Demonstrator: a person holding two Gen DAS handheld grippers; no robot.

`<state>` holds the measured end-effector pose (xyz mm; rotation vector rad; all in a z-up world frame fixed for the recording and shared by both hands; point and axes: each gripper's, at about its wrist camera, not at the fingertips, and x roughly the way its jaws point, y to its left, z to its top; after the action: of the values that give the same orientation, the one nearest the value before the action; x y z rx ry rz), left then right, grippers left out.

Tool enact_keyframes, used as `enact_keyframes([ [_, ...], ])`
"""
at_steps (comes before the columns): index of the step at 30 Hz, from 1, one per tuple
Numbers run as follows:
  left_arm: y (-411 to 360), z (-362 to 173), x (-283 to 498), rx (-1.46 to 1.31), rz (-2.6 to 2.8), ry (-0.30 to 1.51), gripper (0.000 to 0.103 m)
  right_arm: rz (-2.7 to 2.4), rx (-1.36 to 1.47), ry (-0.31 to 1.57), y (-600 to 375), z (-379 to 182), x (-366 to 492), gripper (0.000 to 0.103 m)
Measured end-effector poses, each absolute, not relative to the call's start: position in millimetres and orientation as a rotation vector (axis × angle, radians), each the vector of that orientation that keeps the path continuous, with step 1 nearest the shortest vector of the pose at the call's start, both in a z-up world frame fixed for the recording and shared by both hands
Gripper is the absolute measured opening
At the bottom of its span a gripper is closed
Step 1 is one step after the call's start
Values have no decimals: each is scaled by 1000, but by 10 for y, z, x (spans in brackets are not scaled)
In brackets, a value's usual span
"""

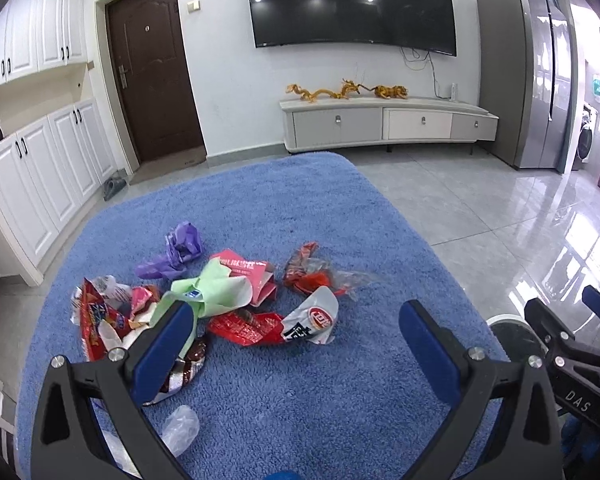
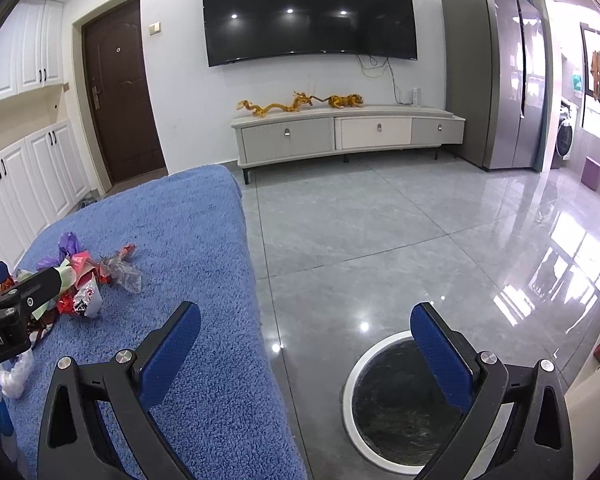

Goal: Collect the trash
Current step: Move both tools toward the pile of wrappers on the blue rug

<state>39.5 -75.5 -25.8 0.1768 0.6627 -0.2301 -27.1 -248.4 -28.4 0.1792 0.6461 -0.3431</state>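
Observation:
A pile of crumpled wrappers lies on the blue fluffy cover [image 1: 300,208]: a purple bag [image 1: 178,248], a green and pink wrapper [image 1: 224,284], a red and clear wrapper [image 1: 320,272], a white and red packet [image 1: 314,320], a red snack bag [image 1: 100,320] and a clear plastic scrap [image 1: 182,430]. My left gripper [image 1: 296,324] is open and empty, just above the near side of the pile. My right gripper [image 2: 306,326] is open and empty, over the table's right edge and the white-rimmed bin [image 2: 396,400] with a black liner on the floor. The pile shows at the left in the right wrist view [image 2: 88,280].
The grey tiled floor [image 2: 420,232] spreads to the right of the table. A TV cabinet [image 1: 384,124] stands at the far wall under a wall TV [image 1: 348,4]. White cupboards [image 1: 40,172] line the left. A fridge [image 1: 532,68] stands far right.

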Motion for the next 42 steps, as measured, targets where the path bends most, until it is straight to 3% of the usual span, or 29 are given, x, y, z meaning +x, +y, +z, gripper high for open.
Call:
enact_keyframes([
  [13,-697,-403,569,145,-253,705,103,-334,166,687,-2452,-367,-150,103],
  [21,-610,-439,593,141,-285,721,103,-322,147,711,-2387,-356,-68,97],
  [26,-407,-353,619,125,-263,694,103,-298,132,727,-2291,-314,-36,91],
  [33,261,-212,719,27,-160,665,103,-201,112,752,-2035,-238,57,74],
  [42,1163,-389,915,-63,-36,717,97,-20,98,811,-1491,-262,294,64],
])
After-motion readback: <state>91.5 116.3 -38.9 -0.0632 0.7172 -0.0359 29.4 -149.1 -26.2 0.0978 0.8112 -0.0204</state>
